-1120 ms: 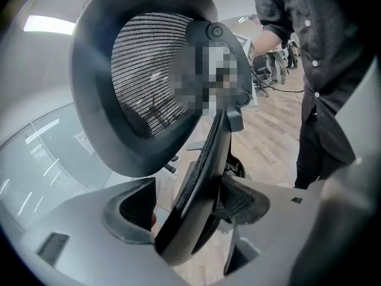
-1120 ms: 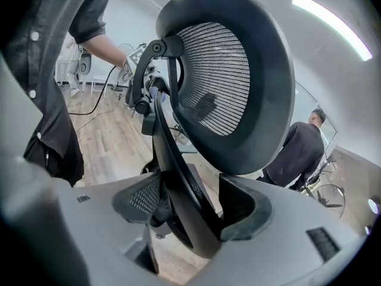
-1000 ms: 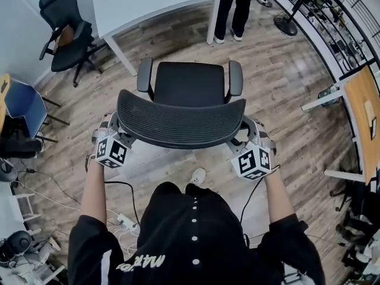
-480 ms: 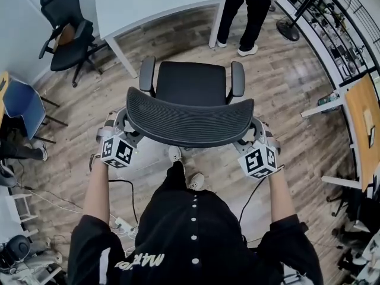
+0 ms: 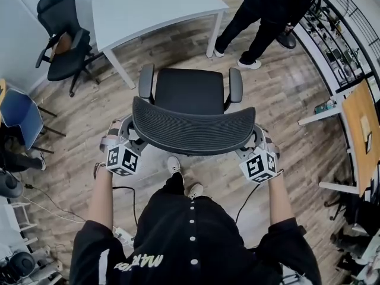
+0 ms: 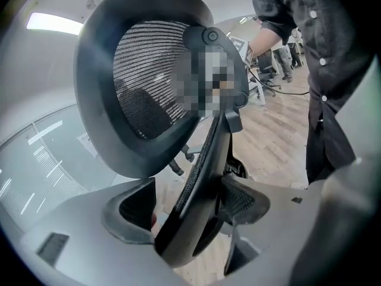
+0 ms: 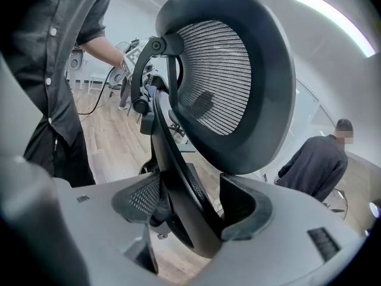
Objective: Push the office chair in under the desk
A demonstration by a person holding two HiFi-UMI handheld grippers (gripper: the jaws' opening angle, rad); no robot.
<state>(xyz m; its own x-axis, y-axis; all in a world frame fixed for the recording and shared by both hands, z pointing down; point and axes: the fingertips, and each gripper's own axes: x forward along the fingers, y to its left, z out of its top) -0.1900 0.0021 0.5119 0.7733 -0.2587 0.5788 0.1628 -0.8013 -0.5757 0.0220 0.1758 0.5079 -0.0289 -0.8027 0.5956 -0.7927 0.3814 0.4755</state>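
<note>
Behind the black mesh-backed office chair [image 5: 189, 94], we grip its backrest edges: left claw [image 6: 189, 212] and right claw [image 7: 191, 210] each clamped narrowly on the frame, facing the white surface [image 5: 151, 8].

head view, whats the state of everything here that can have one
office chair: upright, not yet pushed in
desk: chair in front of it, not under
left gripper: shut on the backrest's left edge
right gripper: shut on the backrest's right edge
second chair: standing apart by the wall

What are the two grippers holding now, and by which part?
Both hold the chair by its backrest: the left gripper on the backrest's left edge, the right gripper on its right edge.
</note>
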